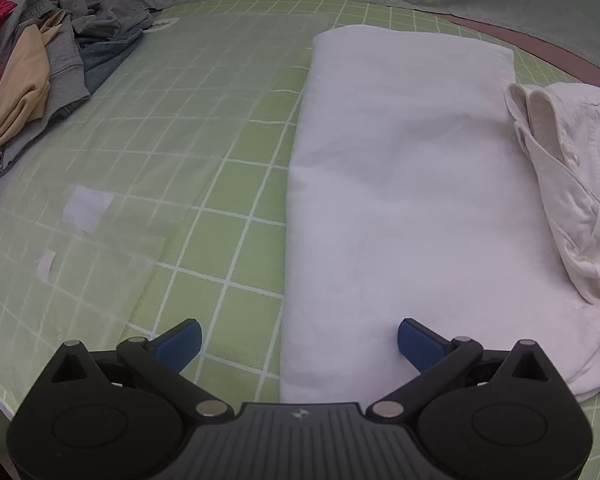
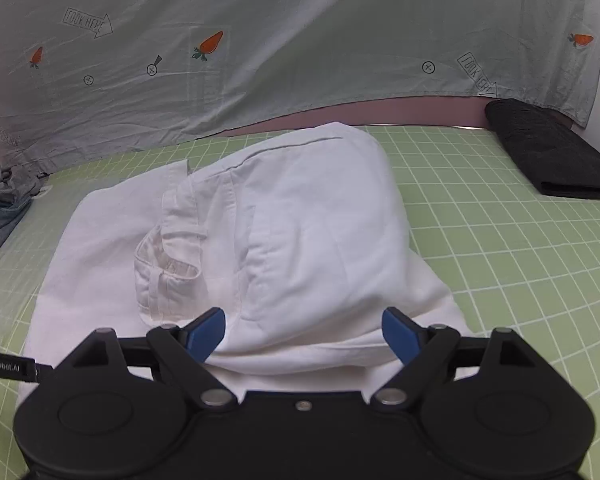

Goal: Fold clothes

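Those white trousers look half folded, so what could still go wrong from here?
The waistband end sits bunched on the flat white trousers, so a careless tug may undo the fold. Both the left gripper and right gripper are open, holding nothing, so a shallow pinch might catch only one layer.

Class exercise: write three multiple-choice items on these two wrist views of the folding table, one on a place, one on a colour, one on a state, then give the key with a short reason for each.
1. Where does the unfolded clothes pile lie in the left wrist view?
A. far left of the mat
B. on the white trousers
C. between the left claw's fingers

2. What colour is the folded item at the mat's far right corner?
A. red
B. black
C. yellow

3. How are both claws?
A. shut on cloth
B. open, holding nothing
C. out of view

Key: 1 A, the pile sits at the green grid mat's left edge. 2 B, it is dark black. 3 B, left claw and right claw are spread over the white trousers.
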Demonstrator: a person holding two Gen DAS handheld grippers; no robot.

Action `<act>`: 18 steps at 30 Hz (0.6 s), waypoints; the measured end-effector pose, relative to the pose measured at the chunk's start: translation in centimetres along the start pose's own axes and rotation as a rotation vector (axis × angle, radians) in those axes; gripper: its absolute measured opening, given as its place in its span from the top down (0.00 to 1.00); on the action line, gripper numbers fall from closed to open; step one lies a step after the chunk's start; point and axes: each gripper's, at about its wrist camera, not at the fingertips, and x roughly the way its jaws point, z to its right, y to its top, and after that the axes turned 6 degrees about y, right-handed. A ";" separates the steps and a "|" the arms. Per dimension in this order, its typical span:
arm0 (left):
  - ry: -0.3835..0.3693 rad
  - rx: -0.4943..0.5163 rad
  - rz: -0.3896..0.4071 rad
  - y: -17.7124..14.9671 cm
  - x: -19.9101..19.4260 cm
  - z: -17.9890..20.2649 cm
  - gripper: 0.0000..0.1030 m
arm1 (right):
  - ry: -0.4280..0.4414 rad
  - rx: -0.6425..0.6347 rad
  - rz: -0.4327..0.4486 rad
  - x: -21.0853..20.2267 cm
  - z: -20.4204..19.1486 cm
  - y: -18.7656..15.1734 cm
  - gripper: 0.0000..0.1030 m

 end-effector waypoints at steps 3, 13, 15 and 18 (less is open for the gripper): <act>0.029 -0.019 0.003 0.1 0.0 0.4 0.00 | -0.001 -0.009 -0.010 -0.1 1.0 -0.4 0.17; 0.032 -0.067 0.010 -0.2 0.0 0.0 0.00 | -0.036 -0.015 -0.001 0.2 3.3 1.6 0.16; 0.035 -0.074 0.025 -0.2 -0.1 -0.2 0.00 | -0.043 -0.017 0.005 0.4 3.5 2.2 0.16; 0.027 -0.105 0.030 0.1 -0.3 -0.8 0.00 | -0.051 -0.027 0.008 0.9 3.6 3.1 0.16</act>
